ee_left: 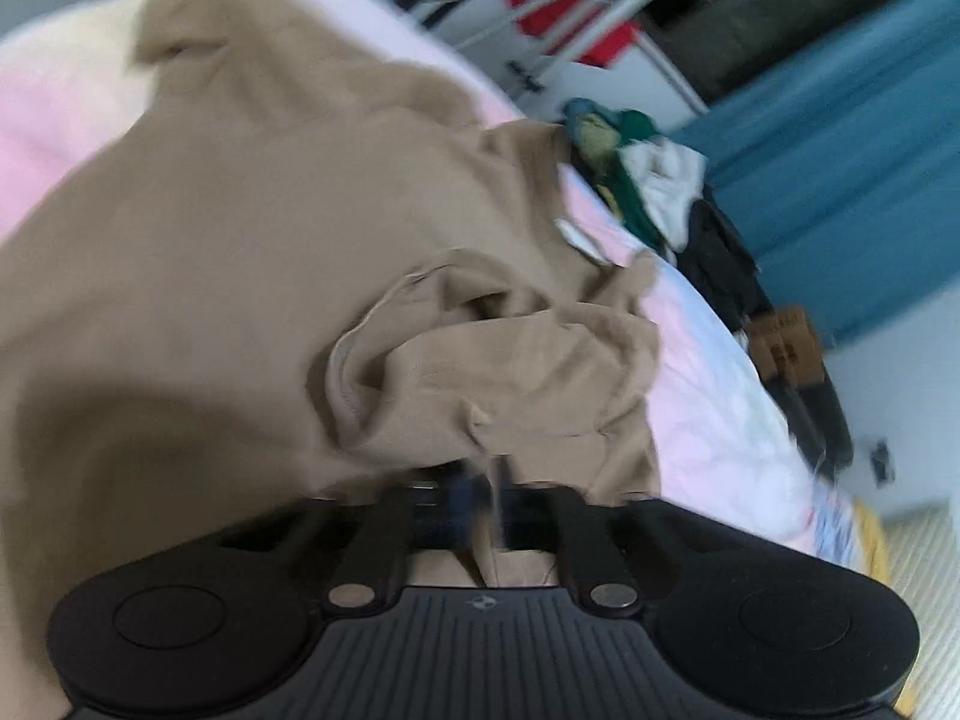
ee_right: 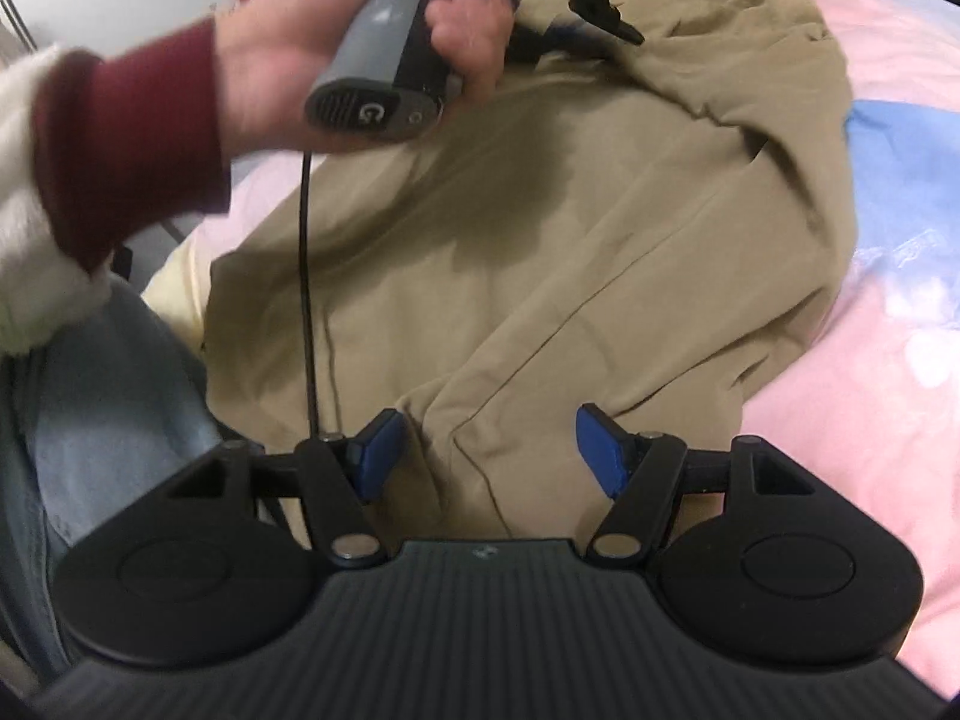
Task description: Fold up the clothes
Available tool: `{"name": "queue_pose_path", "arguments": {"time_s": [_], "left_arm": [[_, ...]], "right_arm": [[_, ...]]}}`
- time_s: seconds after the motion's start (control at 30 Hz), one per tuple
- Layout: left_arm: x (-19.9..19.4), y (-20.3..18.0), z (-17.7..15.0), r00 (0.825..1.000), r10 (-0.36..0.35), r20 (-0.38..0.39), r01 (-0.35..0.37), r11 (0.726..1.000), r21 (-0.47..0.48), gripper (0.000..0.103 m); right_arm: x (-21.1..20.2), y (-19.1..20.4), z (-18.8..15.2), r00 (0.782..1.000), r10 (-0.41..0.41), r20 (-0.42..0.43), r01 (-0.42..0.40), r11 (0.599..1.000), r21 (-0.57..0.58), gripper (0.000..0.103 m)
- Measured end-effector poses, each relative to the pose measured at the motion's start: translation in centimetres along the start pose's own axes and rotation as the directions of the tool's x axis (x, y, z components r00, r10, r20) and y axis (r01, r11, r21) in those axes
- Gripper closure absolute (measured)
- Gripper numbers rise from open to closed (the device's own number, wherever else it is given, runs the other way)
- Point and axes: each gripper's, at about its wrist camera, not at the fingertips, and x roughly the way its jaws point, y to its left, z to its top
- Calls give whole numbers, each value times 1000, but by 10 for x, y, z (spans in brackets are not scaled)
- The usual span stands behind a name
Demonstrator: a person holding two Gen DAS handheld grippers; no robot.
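Note:
A tan garment [ee_left: 240,240] lies spread on a pink bed cover [ee_left: 708,396], bunched near its collar. My left gripper [ee_left: 480,492] is shut on a fold of the tan garment; cloth covers its fingertips. In the right wrist view the same garment [ee_right: 540,252] lies across the bed. My right gripper [ee_right: 489,450] is open, its blue pads [ee_right: 378,450] on either side of a garment edge, not closed on it. The left gripper [ee_right: 600,18] also shows at the top of the right wrist view, held by a hand [ee_right: 288,60], pinching the garment's far end.
A pile of green, white and dark clothes [ee_left: 648,180] lies at the bed's far edge. A drying rack with red cloth [ee_left: 558,6] stands beyond. A blue curtain [ee_left: 840,168] hangs at right. The person's jeans [ee_right: 90,420] are at left. A cable [ee_right: 309,300] hangs from the left gripper.

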Motion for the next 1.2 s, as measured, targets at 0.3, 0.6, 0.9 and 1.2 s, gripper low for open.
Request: {"name": "queue_pose_path", "arguments": {"time_s": [0.3,0.6,0.9,1.2], "left_arm": [[-8,-48,20,977,125,175,-168,951,260,101],[39,-15,30,967,220,126,-244,942,232,96],[-68,-13,1,982,120,145,-175,867,467,56],[-183,11,-52,984,24,175,-111,857,504,30]], "right_arm": [[-5,23,-10,997,62,-51,-68,990,-124,36],[-27,17,-15,980,197,0,-196,977,-78,35],[-49,14,-5,961,240,138,-232,970,-67,35],[-78,12,14,924,-2,383,1,1000,2,35]]}}
